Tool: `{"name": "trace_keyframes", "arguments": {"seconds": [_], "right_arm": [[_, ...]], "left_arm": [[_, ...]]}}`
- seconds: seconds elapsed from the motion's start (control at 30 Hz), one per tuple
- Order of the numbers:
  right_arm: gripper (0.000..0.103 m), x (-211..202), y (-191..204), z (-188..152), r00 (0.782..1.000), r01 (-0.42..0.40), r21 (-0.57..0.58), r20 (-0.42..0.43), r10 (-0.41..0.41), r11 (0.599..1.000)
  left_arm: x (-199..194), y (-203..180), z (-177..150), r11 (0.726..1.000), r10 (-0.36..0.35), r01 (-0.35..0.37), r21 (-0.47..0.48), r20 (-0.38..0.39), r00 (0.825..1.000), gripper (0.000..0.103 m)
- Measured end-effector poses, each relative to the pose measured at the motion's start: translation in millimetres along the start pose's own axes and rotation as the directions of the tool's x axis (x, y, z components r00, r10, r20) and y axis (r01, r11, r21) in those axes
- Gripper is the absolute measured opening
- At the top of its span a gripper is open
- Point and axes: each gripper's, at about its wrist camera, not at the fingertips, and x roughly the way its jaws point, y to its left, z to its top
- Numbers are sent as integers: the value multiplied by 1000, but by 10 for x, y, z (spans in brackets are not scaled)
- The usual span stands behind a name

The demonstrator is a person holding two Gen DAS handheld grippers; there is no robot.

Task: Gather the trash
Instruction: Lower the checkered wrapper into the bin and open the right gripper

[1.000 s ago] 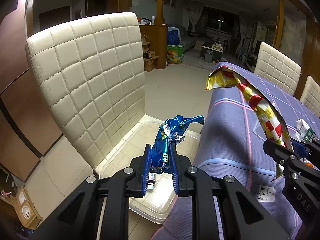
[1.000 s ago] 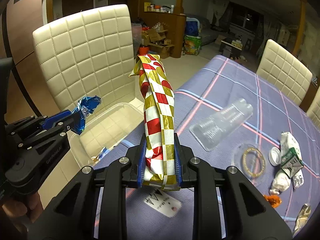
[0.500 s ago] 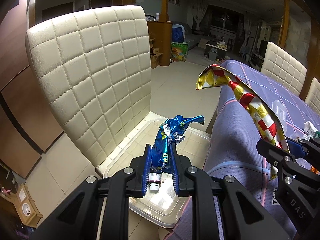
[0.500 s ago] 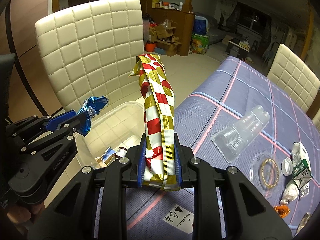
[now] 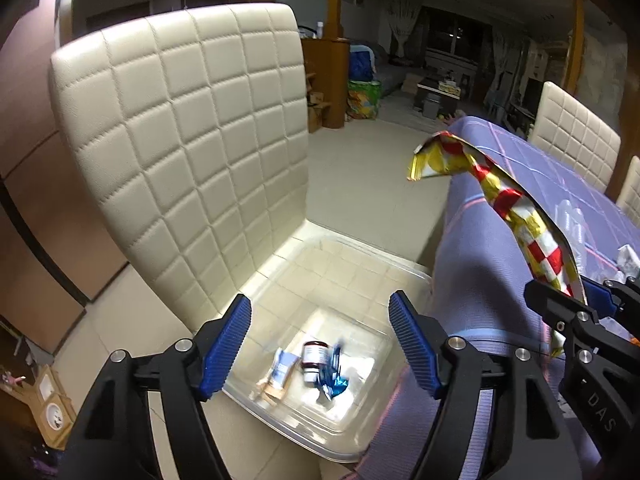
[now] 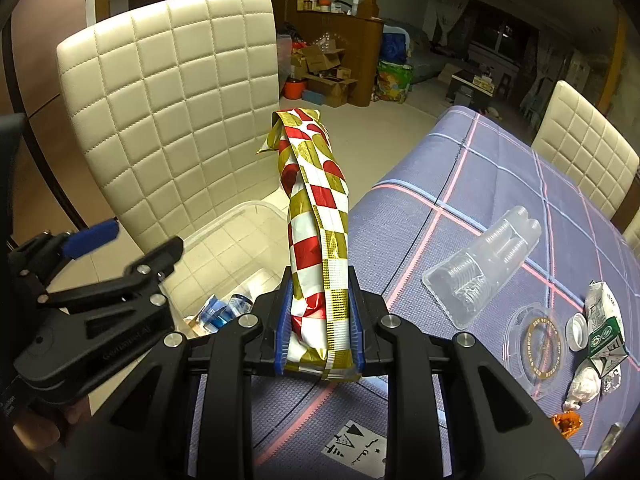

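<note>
Below my left gripper [image 5: 320, 344], whose jaws are opening with nothing between them, the crumpled blue foil wrapper [image 5: 333, 380] is lying blurred in the clear bin [image 5: 400, 272]. I'm keeping my right gripper [image 6: 320, 328] clamped on the red, white and gold checked wrapper [image 6: 316, 216], which is standing up beyond its fingers.

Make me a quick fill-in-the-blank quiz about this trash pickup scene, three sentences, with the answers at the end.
1. The right gripper is shut on a red, white and ____ wrapper.
2. The blue wrapper lies inside the clear ____ on the floor beside the chair.
3. Nothing is between the fingers of the left gripper, whose jaws are ____.

Answers: gold; bin; opening
</note>
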Motion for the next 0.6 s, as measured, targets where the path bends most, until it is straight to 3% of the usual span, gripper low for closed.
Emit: {"name": "trace_keyframes", "arguments": {"seconds": [0.6], "right_arm": [[25, -17, 142, 41, 1000, -29, -43, 5, 29, 999]], "left_arm": [[4, 218, -88, 998, 48, -49, -34, -26, 998, 70]]}}
